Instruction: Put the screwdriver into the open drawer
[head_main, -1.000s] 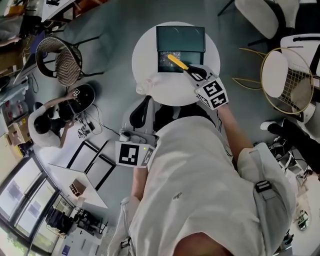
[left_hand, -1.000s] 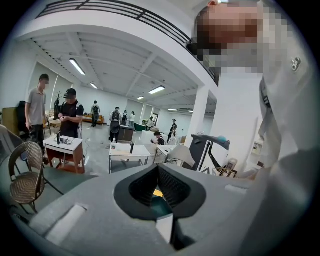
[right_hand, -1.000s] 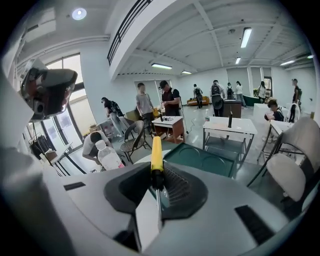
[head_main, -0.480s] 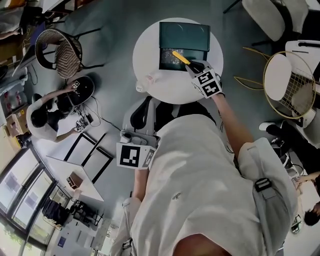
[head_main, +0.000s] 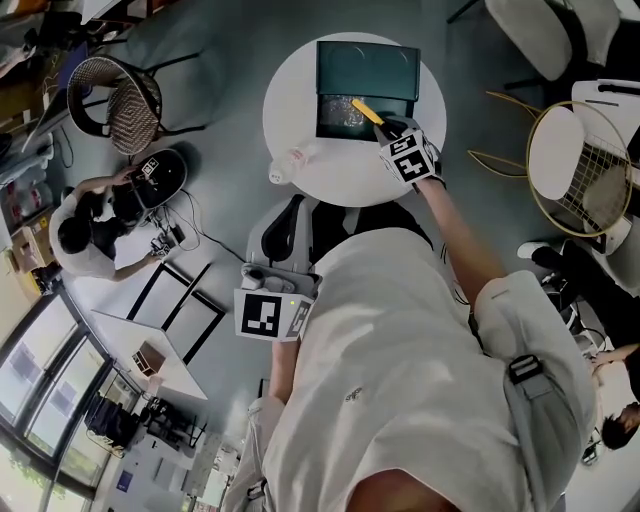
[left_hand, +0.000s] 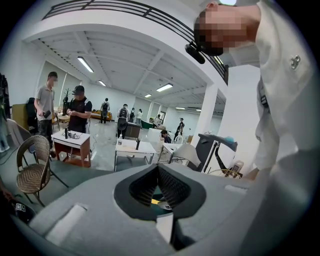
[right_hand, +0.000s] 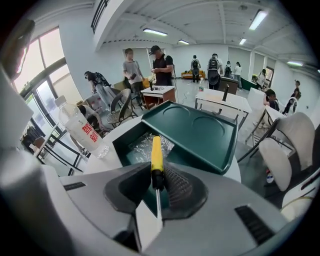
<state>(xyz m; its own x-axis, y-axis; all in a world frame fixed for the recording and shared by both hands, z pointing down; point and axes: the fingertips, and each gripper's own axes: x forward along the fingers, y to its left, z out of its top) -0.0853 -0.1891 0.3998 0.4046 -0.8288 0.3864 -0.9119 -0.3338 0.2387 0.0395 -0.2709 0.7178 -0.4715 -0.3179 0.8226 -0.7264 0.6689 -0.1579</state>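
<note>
A dark green drawer unit (head_main: 366, 68) stands on a round white table (head_main: 340, 175). Its open drawer (head_main: 335, 117) faces me, with crinkled clear plastic inside. My right gripper (head_main: 390, 128) is shut on the screwdriver (head_main: 366, 110), whose yellow handle points out over the drawer's right part. In the right gripper view the jaws of the right gripper (right_hand: 157, 165) clamp the screwdriver (right_hand: 156, 150) at its black collar, above the open drawer (right_hand: 137, 145). My left gripper (head_main: 258, 270) hangs low by my side, away from the table. Its jaws (left_hand: 158, 170) meet with nothing between them.
A clear plastic bottle (right_hand: 80, 129) with red print stands on the table left of the drawer. Chairs (head_main: 125, 105) and another chair (head_main: 575, 160) flank the table. A person (head_main: 85, 235) crouches on the floor at left. Low stools (head_main: 285, 225) sit under the table's near edge.
My right gripper has moved a little farther over the table toward the drawer unit, carrying the screwdriver. The left gripper has stayed by my side.
</note>
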